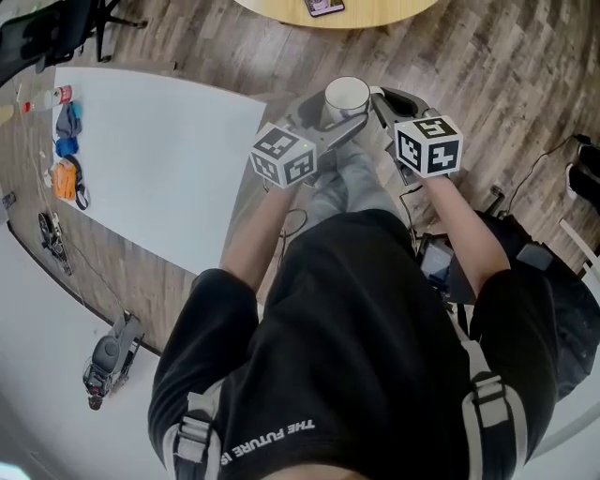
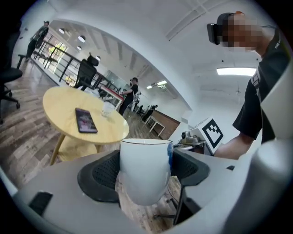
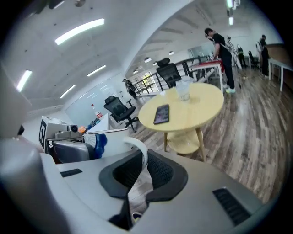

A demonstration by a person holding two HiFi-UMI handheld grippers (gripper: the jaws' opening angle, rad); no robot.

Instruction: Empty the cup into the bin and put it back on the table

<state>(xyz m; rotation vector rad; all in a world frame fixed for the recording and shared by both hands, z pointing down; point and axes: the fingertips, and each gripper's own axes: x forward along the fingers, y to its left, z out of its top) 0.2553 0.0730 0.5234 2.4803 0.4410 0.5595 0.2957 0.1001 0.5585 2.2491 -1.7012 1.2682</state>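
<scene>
I hold a white cup [image 1: 347, 94] upright in the air over the wood floor, in front of the person's body. My left gripper [image 1: 345, 127] is shut on the cup's body [image 2: 145, 169], one dark pad [image 2: 103, 172] on each side. The cup carries a small blue mark [image 2: 170, 153]. My right gripper [image 1: 379, 101] is shut on the cup's handle [image 3: 139, 148], which is pinched between its pads [image 3: 160, 171]. The cup's body [image 3: 110, 139] shows to the left of those pads. No bin shows in any view.
A white table [image 1: 159, 159] lies to the left, with small items [image 1: 67, 150] along its far left edge. A round wooden table [image 1: 375, 11] with a phone [image 2: 85, 120] stands ahead. Cables and dark gear [image 1: 525, 253] lie on the floor at right. People stand far off.
</scene>
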